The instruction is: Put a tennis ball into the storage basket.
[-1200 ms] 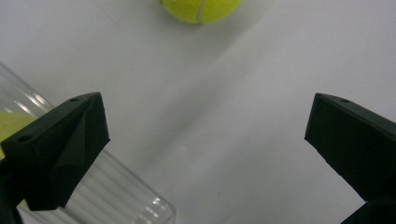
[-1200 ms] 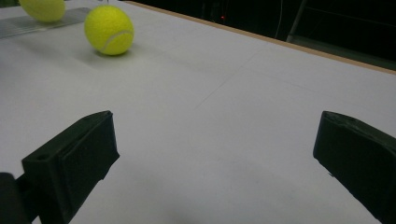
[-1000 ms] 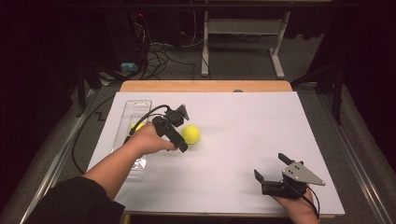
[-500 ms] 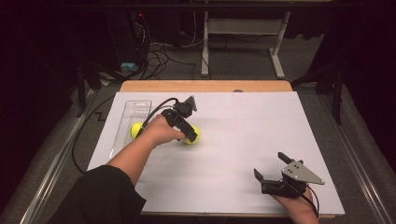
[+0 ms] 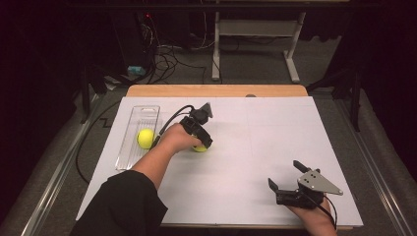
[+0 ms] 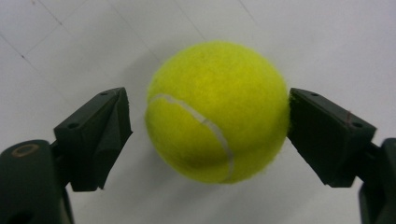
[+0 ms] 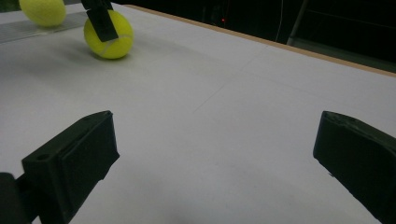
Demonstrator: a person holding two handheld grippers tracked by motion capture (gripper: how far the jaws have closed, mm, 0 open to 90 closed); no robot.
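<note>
A yellow tennis ball lies on the white table sheet, mostly hidden under the hand in the high view. My left gripper points down over it, open, with a jaw on each side. One jaw touches the felt and the other stands a small gap off. A second tennis ball rests in a clear plastic tray at the left. My right gripper hovers near the front right edge, open, with nothing between its jaws. From there the first ball shows far off.
The white sheet covers the wooden table, whose far edge is bare. Cables and a desk frame stand on the dark floor beyond. The left gripper's cable loops over the sheet beside the tray.
My left gripper has come forward and down over the loose ball, so its jaws now straddle it. The right gripper and the ball in the tray have stayed put.
</note>
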